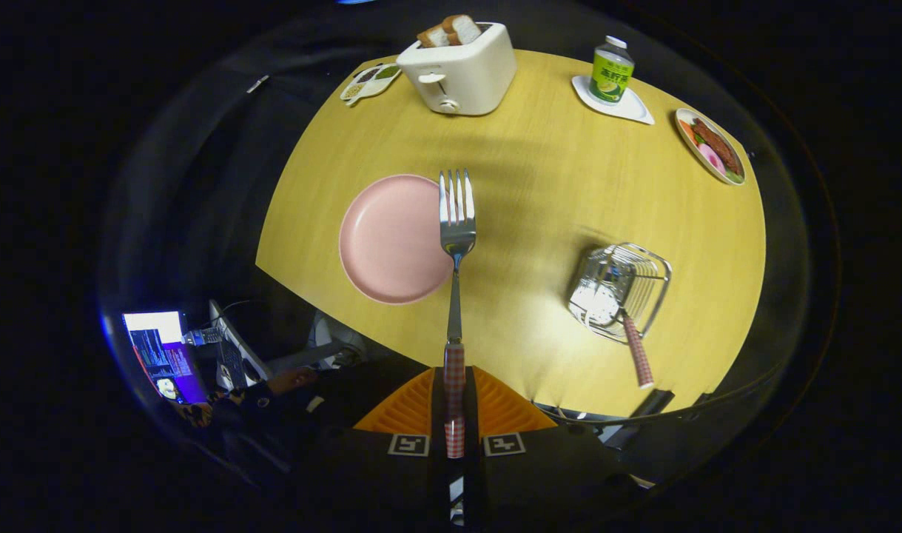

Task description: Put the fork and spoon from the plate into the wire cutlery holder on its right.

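You are working over a round yellow wooden table, and from biggest to smallest it carries a white toaster with bread slices at the far side, a pink plate to the left, now bare, and the wire cutlery holder to the right, near your edge of the table. Further off sit a green-labelled bottle on a white coaster and an oval dish of food at the far right. The gripper has its fingers clamped together on the checked handle of the fork, which stands out straight ahead with its tines overlapping the right rim of the plate. A second checked handle, most likely the spoon, already leans out of the holder toward you. So you appear to be on the last carry. The risks from here: you hold the fork far back on its handle, so it could swing or slip in the grip; the tines could catch a wire of the holder; and the leaning handle could be knocked, tipping the light holder over.
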